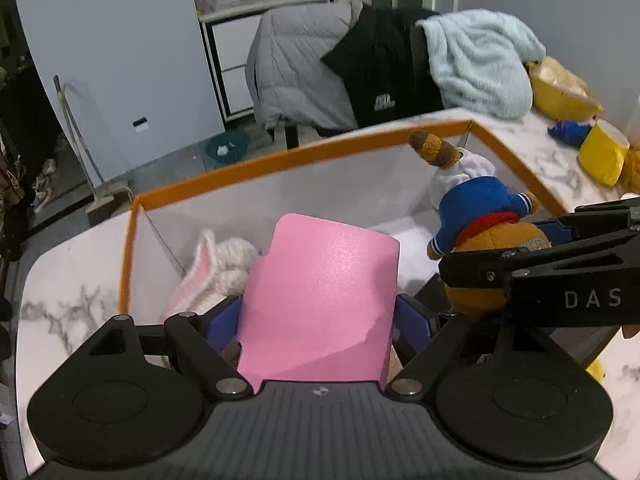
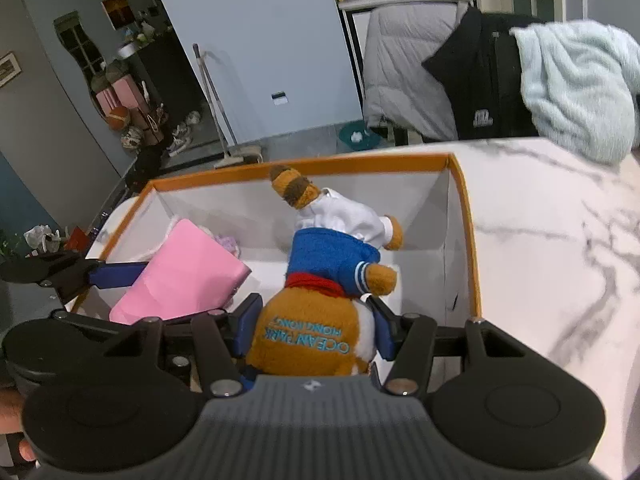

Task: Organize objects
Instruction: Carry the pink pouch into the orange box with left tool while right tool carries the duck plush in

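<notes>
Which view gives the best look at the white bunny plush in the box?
The left wrist view: the white bunny plush shows its pink-lined ear and fuzzy body beside the pink pouch held by the left gripper. In the right wrist view, the pouch hides nearly all of it, leaving only a white sliver.

Marble table point(image 2: 540, 240) under orange-rimmed box point(image 2: 464, 216), yellow tubs point(image 1: 600, 156).

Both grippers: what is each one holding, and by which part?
Left gripper clamps the pink box by its near side edges. Right gripper clamps the plush toy around its orange body.
</notes>
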